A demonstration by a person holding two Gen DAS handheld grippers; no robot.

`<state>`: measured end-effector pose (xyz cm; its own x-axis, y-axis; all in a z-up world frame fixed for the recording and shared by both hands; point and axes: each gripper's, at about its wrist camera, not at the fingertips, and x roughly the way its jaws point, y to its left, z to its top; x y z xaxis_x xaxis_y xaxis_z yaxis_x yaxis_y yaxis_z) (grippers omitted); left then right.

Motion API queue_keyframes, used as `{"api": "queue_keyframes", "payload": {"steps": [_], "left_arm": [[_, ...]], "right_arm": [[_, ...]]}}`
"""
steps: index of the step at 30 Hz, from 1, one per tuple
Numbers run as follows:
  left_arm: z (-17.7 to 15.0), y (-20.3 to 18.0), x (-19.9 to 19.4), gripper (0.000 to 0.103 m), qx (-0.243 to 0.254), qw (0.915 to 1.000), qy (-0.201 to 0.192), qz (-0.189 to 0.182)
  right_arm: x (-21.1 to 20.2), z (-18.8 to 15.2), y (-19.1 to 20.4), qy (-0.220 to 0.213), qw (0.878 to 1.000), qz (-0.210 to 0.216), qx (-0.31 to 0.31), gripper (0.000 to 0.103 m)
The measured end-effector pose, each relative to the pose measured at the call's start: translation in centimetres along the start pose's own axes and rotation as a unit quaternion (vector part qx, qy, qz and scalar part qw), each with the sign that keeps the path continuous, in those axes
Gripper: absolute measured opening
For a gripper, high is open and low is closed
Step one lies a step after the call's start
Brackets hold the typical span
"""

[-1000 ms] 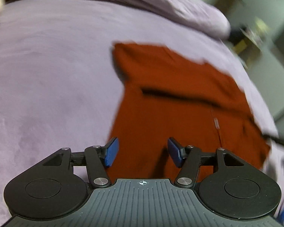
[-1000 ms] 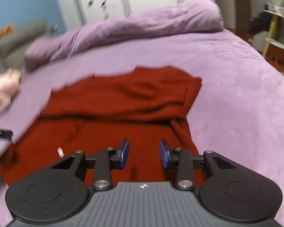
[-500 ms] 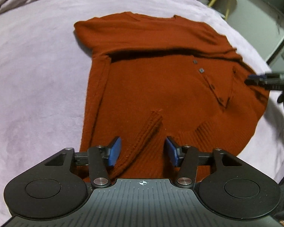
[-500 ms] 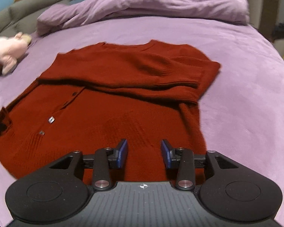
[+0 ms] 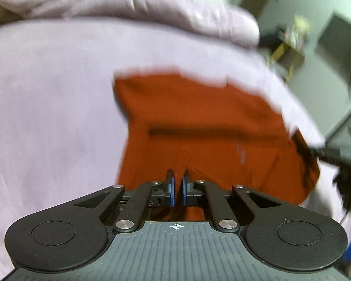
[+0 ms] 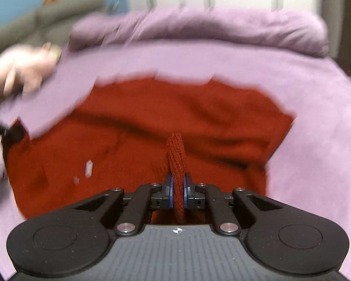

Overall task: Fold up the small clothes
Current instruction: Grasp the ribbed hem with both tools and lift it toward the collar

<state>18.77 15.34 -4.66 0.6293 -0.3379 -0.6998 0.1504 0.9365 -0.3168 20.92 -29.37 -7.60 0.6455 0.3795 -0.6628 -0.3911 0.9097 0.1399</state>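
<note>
A rust-red knitted cardigan [image 5: 199, 121] lies spread on a purple bedspread [image 5: 46, 93], its sleeves folded across the chest. My left gripper [image 5: 177, 182] is shut on the cardigan's near hem, with a pinch of fabric between the blue pads. In the right wrist view the cardigan [image 6: 152, 117] fills the middle, and my right gripper [image 6: 178, 182] is shut on a ribbed fold of its hem that stands up between the pads. The right gripper's tip shows at the cardigan's right edge in the left view [image 5: 325, 154]. Both views are motion-blurred.
A rolled purple duvet [image 6: 199, 28] lies along the far side of the bed. A pink plush toy [image 6: 23, 68] sits at the far left. A yellow stool [image 5: 290, 53] and grey furniture stand beyond the bed's right edge.
Both grippers were open over the hem half a second ago. Now both have closed on the cardigan's lower edge, and the views have tilted up with blur.
</note>
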Motion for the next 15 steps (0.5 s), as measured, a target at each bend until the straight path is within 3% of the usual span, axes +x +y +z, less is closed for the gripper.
{"api": "queue_keyframes", "payload": {"steps": [3,5,8,12,15], "left_arm": [[4.1,0.4,0.9,0.008,-0.014,0.9981,-0.054,0.027],[6.7,0.9,2.8,0.008,-0.029,0.9962,-0.072,0.038],[9.4,0.8,6.4,0.008,-0.039,0.9955,-0.070,0.050],[11.6,-0.3,9.7,0.008,-0.022,0.9948,-0.067,0.074],[13.2,-0.2,10.6,0.008,-0.010,0.9929,-0.083,0.085]], "right_arm": [[-0.5,2.6,-1.9,-0.066,0.995,-0.053,0.051,0.007],[0.2,4.2,-3.4,-0.083,0.989,-0.090,0.083,0.007],[2.9,5.7,-5.4,-0.074,0.981,-0.133,0.118,0.007],[6.4,6.7,-6.1,-0.044,0.981,-0.147,0.122,0.007],[7.3,7.9,-6.0,-0.058,0.979,-0.158,0.115,0.007]]}}
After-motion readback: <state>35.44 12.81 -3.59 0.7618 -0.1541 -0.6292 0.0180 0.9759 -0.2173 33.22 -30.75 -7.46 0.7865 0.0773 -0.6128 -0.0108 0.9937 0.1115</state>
